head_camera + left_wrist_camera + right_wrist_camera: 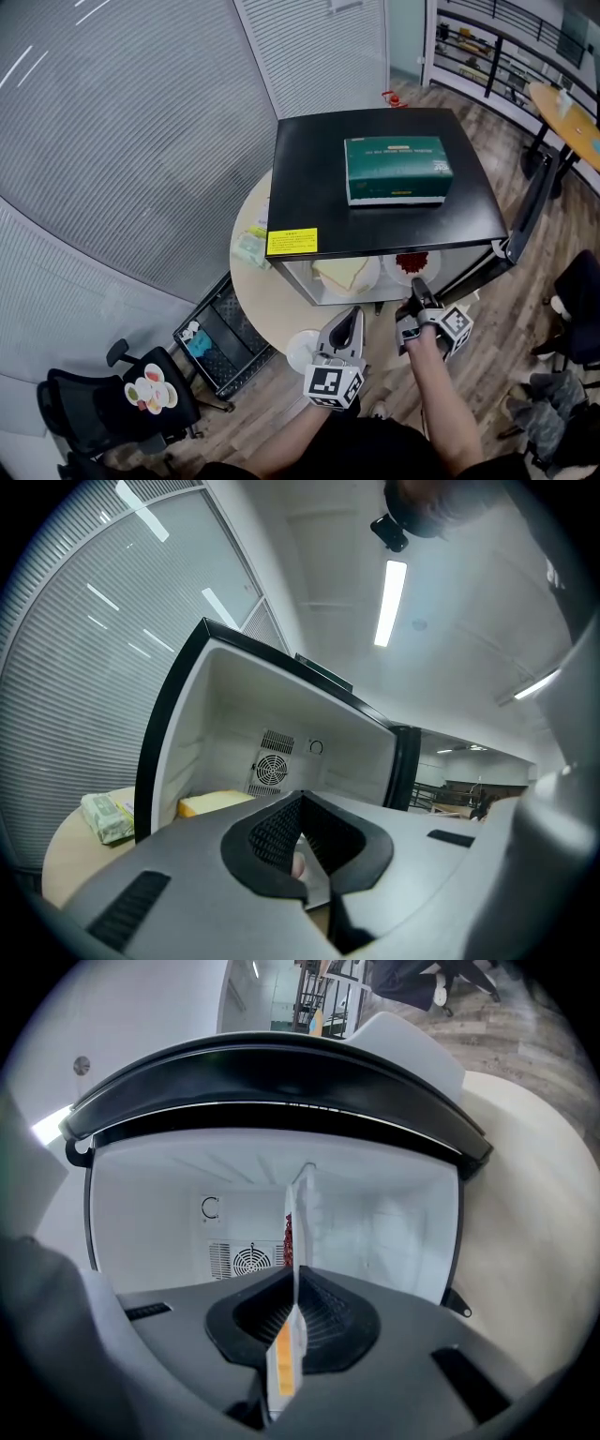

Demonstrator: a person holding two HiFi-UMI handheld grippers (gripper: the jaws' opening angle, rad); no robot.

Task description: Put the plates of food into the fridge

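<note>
The right gripper (298, 1277) has its jaws closed narrow on the rim of the plate of red food (411, 263); this plate lies level at the mouth of the fridge (309, 187), on the right side of the inside. The plate of yellow food (344, 273) sits already in the left side, just beside it. To do this step well, I think the plate should stay flat and go straight in toward the fan (251, 1258) on the back wall, until its whole bottom rests on the fridge floor. Only then should the jaws open, and the gripper should come out along the same line, so that the rim is not dragged back. The grip is on a thin edge only, so a slow move is safer; a tilt may let the food slide.

The left gripper (349, 321) hovers near the front of the fridge with its jaws together; a pale sliver shows low in the gap, and I cannot tell what it is. The two plates are close, so their rims may knock; the open door (525, 220) stands on the right. A green box (398, 170) lies on the fridge top; a packet (106, 816) lies on the table (258, 300) left of the fridge; a white round thing (300, 349), maybe another plate, is at the table's near edge.
</note>
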